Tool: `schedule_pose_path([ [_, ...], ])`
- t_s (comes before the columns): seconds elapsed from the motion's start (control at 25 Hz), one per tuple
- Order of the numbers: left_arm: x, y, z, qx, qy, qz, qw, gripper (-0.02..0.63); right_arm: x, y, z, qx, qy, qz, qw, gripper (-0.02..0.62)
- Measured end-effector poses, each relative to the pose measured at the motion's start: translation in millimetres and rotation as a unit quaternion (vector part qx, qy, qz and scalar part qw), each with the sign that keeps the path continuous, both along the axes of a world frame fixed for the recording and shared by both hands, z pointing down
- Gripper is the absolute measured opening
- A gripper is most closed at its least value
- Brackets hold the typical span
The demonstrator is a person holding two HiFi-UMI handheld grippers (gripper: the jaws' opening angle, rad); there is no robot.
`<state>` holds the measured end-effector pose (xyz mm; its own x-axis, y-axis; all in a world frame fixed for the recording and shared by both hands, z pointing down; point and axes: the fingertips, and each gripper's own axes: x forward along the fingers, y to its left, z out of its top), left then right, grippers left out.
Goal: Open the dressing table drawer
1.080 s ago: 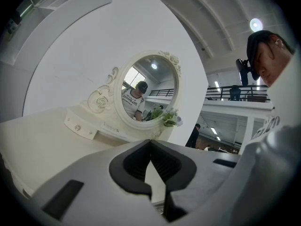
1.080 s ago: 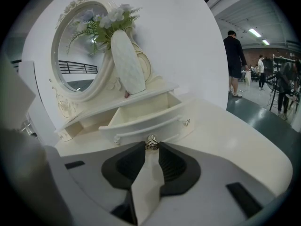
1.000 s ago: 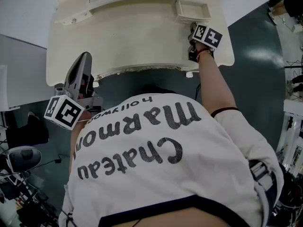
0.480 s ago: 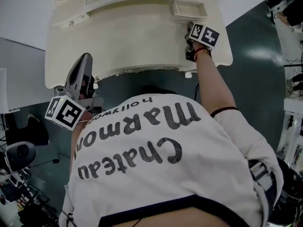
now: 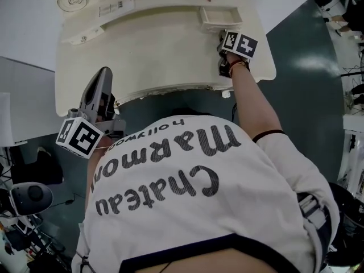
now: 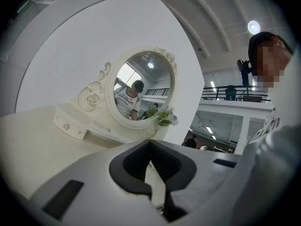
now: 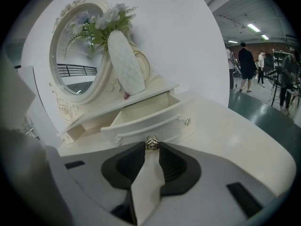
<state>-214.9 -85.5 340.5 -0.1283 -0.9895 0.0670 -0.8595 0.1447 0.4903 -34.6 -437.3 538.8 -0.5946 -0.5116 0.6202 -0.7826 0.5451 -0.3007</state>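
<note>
Now, right gripper (image 7: 151,148) on drawer knob (image 7: 151,141).

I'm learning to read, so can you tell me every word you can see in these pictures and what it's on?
"Chateau": big, on the person's white shirt, upside down in the head view.
"Marmon": same shirt, its end out of sight.
"hollywood": same shirt, small.
Strip label on the dressing table: too small to read.
Shirt print seen in the mirror: too small to read.
Marker cubes: only black-and-white patterns, no words.
</note>
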Motion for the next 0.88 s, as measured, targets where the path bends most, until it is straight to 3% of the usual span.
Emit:
schedule_pose_path([
  [0.24,2.1,-17.5,-0.9,0.002,-0.003,0.017,0.9999,0.021,-3.2,0.2,1.1,-0.009,-0.016,-0.01,1.0,0.104],
  [0.52,6.1,-33.2,-3.1,-0.001,-0.006,0.029,0.9996,0.022,-9.0,10.9,10.2,0.014,0.057,-0.065,0.996,0.103],
  [0.88,15.5,-55.2,-1.8,-0.002,-0.004,0.069,0.9976,0.022,0.1,30.1,-2.7,-0.026,0.003,-0.056,0.998,0.103],
])
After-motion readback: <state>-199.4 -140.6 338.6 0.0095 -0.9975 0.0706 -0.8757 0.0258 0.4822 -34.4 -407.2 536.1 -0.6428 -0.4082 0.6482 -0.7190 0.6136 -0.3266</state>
